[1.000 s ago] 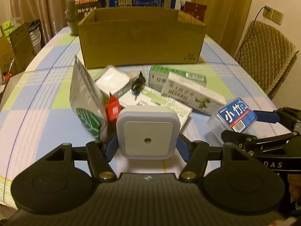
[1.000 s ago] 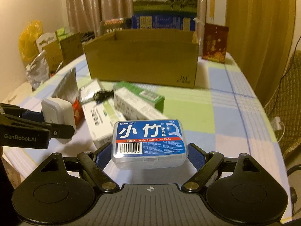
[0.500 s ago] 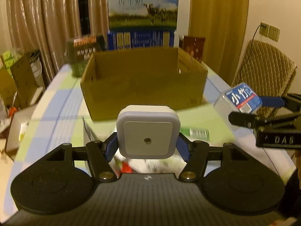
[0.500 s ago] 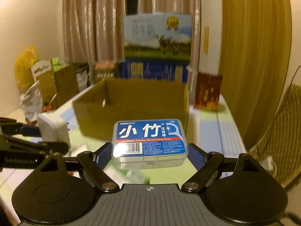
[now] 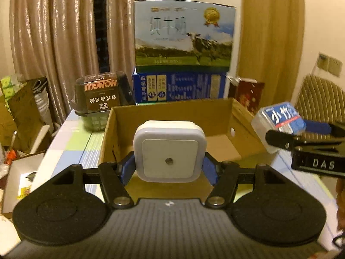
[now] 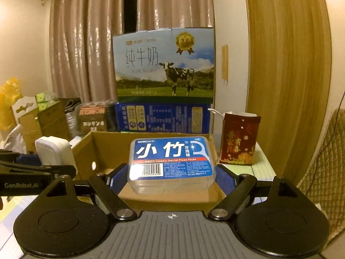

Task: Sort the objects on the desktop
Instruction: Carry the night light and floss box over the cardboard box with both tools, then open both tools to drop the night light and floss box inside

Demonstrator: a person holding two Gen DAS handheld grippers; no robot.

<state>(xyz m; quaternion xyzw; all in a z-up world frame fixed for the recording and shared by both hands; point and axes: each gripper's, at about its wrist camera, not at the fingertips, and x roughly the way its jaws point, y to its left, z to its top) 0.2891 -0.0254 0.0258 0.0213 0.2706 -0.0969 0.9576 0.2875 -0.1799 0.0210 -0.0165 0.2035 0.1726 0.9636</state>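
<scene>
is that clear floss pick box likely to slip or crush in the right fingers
The floss pick box looks like rigid plastic holding its shape, so probably not crushing. Its smooth, glossy sides may be slippery. The right gripper clamps only its short ends, so it might pivot.

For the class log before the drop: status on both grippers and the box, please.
Left gripper shut on white night light. Right gripper shut on floss pick case. Both held above open cardboard box. Nothing in the way.
</scene>
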